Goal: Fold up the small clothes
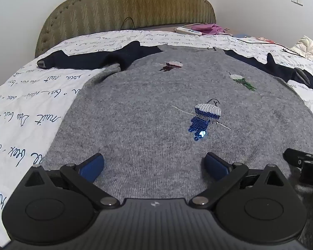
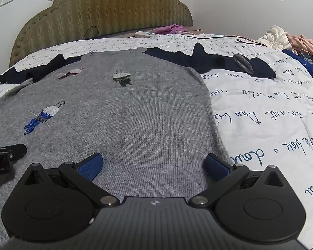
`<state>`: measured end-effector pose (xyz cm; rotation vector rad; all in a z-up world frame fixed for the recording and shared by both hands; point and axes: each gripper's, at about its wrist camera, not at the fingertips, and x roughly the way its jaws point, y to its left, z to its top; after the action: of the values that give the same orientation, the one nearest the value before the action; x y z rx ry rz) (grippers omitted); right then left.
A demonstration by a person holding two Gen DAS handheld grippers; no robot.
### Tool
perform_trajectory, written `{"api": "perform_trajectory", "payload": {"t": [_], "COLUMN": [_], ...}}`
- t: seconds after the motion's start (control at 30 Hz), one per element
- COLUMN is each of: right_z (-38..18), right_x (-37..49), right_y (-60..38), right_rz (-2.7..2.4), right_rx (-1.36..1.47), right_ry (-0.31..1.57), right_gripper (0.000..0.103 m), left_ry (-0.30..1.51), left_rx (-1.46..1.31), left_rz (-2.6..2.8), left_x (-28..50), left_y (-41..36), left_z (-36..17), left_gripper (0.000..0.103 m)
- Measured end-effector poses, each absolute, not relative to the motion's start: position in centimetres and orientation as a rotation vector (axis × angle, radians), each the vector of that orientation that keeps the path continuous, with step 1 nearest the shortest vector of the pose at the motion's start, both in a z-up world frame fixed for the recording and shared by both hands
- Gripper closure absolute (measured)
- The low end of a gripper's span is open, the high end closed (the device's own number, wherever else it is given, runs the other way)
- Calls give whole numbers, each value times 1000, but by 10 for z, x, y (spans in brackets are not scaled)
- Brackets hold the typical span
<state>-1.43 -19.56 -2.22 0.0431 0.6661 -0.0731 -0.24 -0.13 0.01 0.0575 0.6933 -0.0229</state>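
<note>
A small grey knit sweater [image 1: 139, 114] [image 2: 139, 120] lies flat on the bed, front up, with three sequin figures on it and dark navy sleeves [image 1: 89, 59] [image 2: 229, 61] spread to both sides near the headboard. My left gripper [image 1: 154, 164] hovers open over the sweater's near hem, left of centre, its blue pads wide apart with only cloth below. My right gripper [image 2: 154, 164] stands open over the hem near the sweater's right edge. Each gripper shows at the side of the other's view. Nothing is held.
The bed has a white quilt [image 1: 27, 108] [image 2: 271, 108] printed with dark script. A padded olive headboard [image 1: 127, 4] stands at the back. A white power strip [image 1: 188, 30] and pink cloth lie by it; a heap of clothes [image 2: 281, 38] sits at the far right.
</note>
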Motion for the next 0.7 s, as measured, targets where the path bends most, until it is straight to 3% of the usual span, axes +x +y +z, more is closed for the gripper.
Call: {"api": "perform_trajectory", "payload": {"t": [0.7], "right_z": [-22], "right_x": [-15], "right_y": [-196], "right_rz": [-70], "right_rx": [49], "right_ry": [663], "right_gripper": [0], "left_ry": [709], "left_rx": [44], "left_rz": [-23], "left_x": [-1], "left_y": [-1], "left_z": [0], "left_gripper": [0]}}
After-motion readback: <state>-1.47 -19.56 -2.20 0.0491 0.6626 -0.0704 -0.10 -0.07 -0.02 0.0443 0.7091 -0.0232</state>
